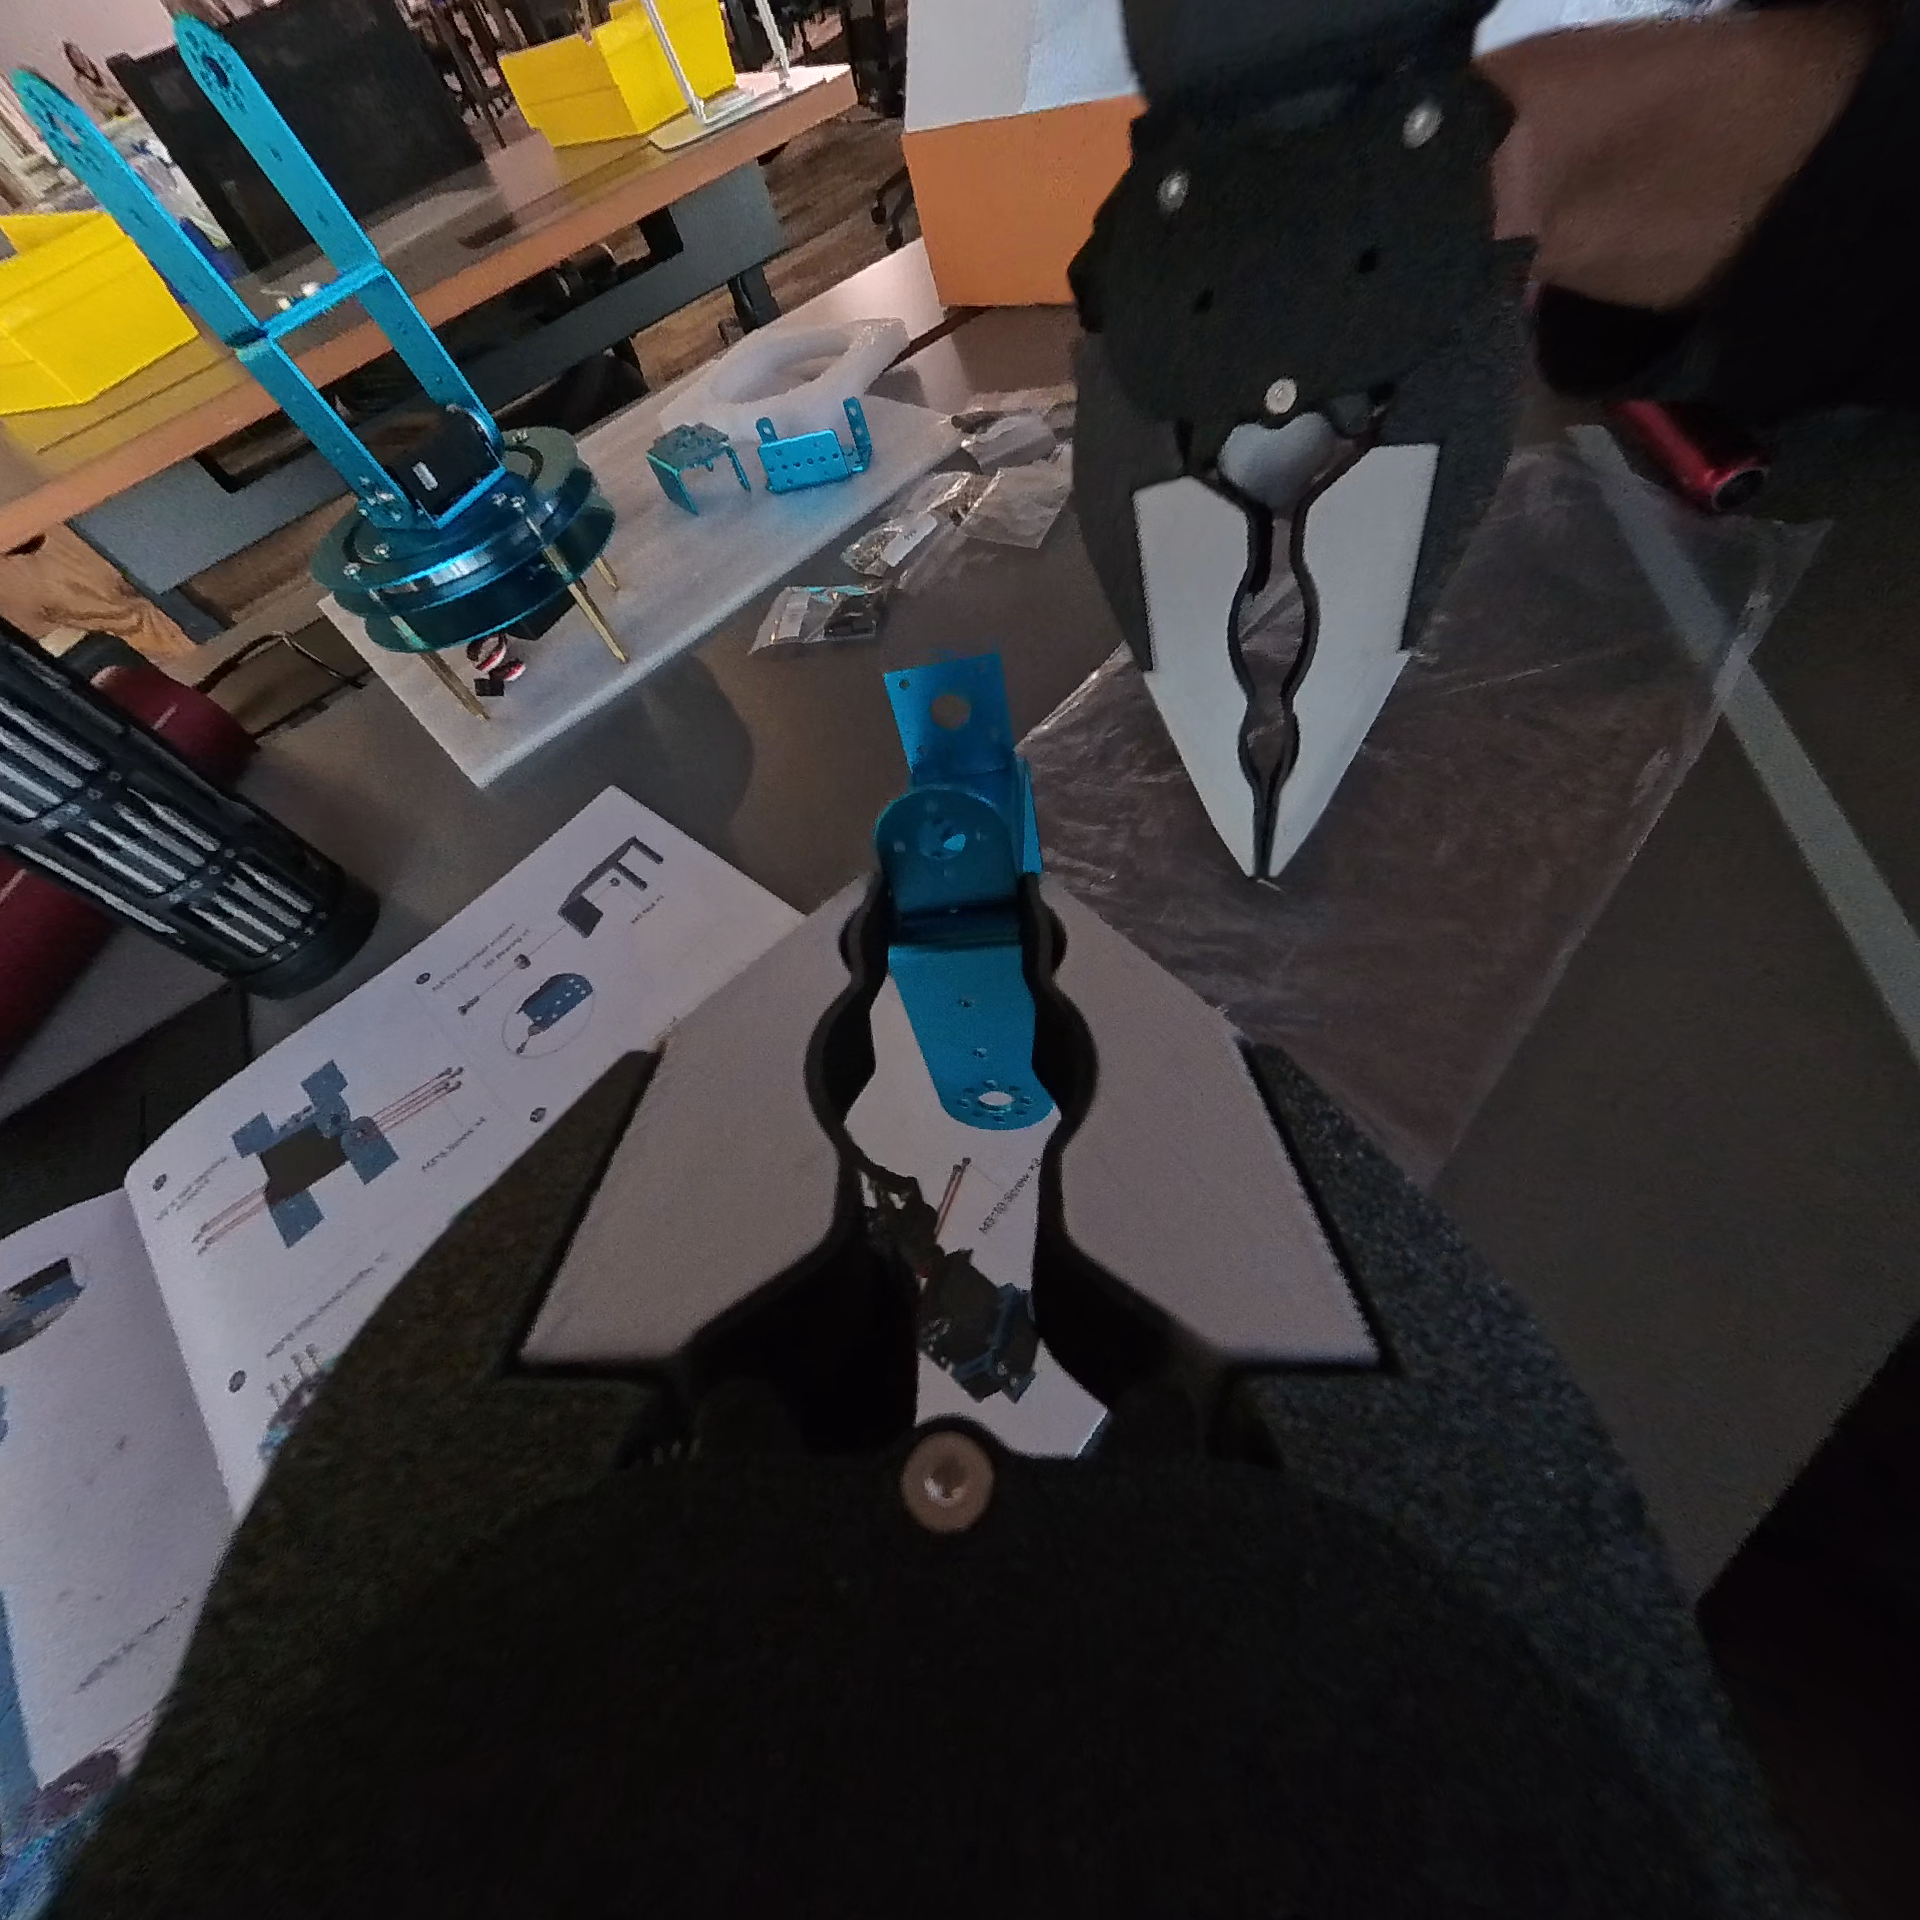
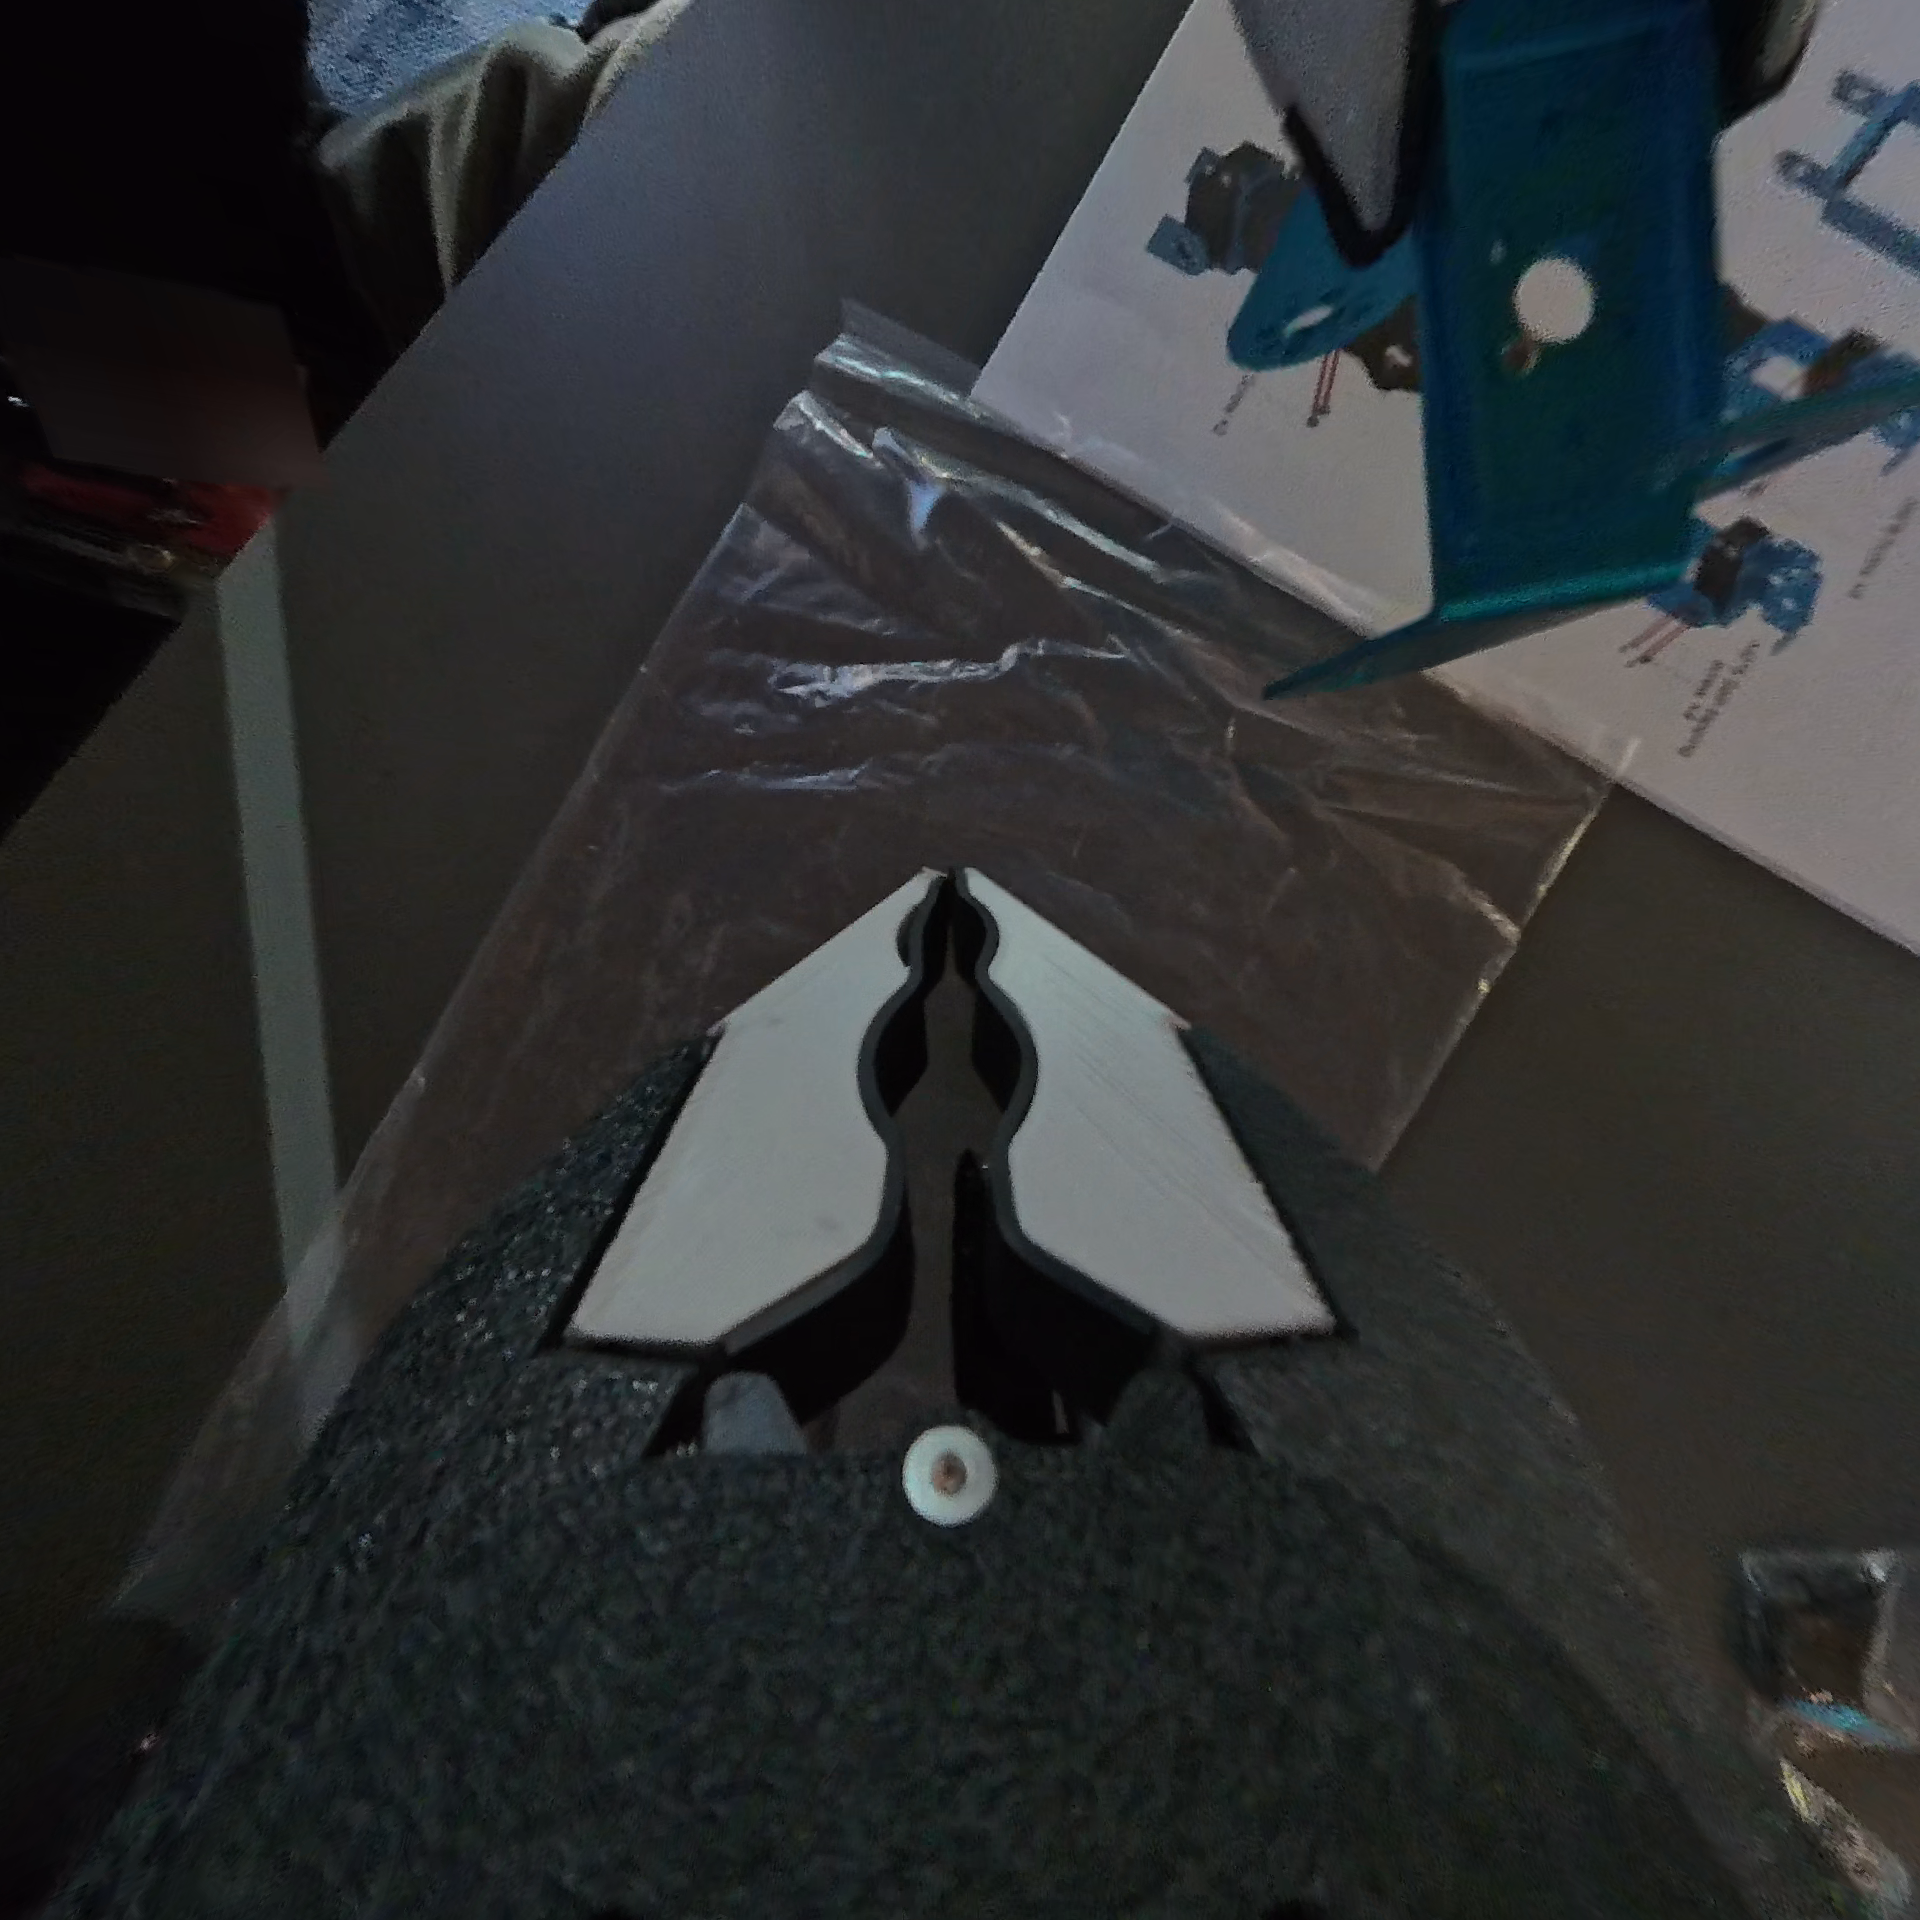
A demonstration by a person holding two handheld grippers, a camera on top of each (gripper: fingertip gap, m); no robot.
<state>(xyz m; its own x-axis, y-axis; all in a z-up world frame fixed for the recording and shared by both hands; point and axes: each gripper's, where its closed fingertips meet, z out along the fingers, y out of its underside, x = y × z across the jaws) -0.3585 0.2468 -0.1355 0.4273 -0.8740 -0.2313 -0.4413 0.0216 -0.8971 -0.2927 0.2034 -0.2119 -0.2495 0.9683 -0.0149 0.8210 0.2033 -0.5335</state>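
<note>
The left gripper [image 1: 951, 914] is clamped on a blue metal bracket [image 1: 961, 914] at centre frame in the left wrist view; the bracket's long axis runs roughly along the fingers, its rounded perforated tab pointing back toward the camera and its holed square end pointing away, tilted slightly left. Beneath it lies an open instruction booklet [image 1: 343, 1122], spreading to the lower left. The right gripper [image 2: 951, 883] has its tips together with nothing visible between them, hanging just above a flat clear plastic bag [image 2: 1039, 727], which looks empty and fills mid-frame in the right wrist view. At upper left of the left wrist view a blue turntable assembly [image 1: 457, 520] stands on a white board, two loose blue brackets [image 1: 758, 457] beside it, small packets [image 1: 935, 520] scattered near. The dark table [image 2: 623, 312] lies bare to the left of the bag, up to its pale edge strip.
</note>
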